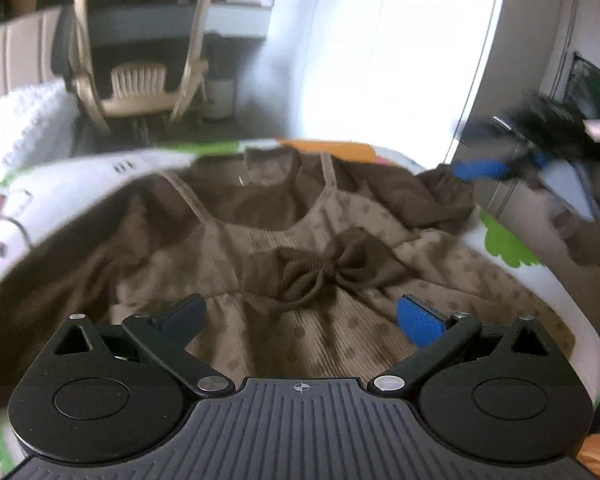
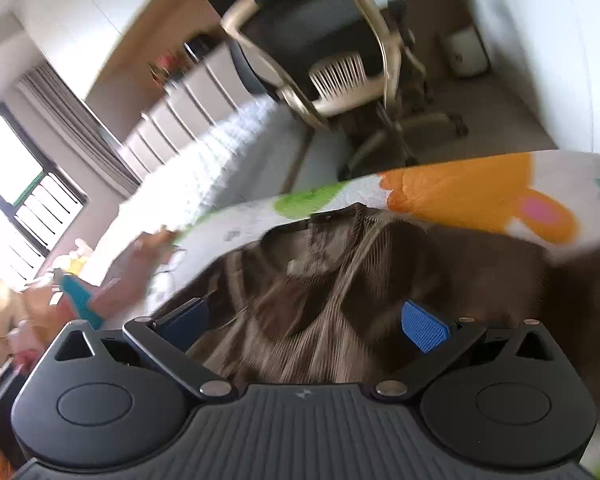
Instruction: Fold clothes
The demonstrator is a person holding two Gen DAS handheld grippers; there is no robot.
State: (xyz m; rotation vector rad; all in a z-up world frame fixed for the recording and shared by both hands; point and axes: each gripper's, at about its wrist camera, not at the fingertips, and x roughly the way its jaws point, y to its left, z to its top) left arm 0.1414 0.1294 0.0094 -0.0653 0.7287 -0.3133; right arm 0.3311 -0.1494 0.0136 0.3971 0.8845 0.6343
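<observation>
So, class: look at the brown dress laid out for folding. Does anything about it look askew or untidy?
Yes. The dress lies mostly flat, bow up, but its dark brown sleeve is bunched in a crumpled heap at the far right corner instead of spread out.

The dress [image 1: 284,240] is taupe with darker brown dots, over dark brown sleeves, with a ribbed brown bow [image 1: 319,272]. The sheet [image 2: 459,188] beneath is white with orange, green and pink cartoon shapes. Blue pads [image 1: 417,320] tip black grippers.
</observation>
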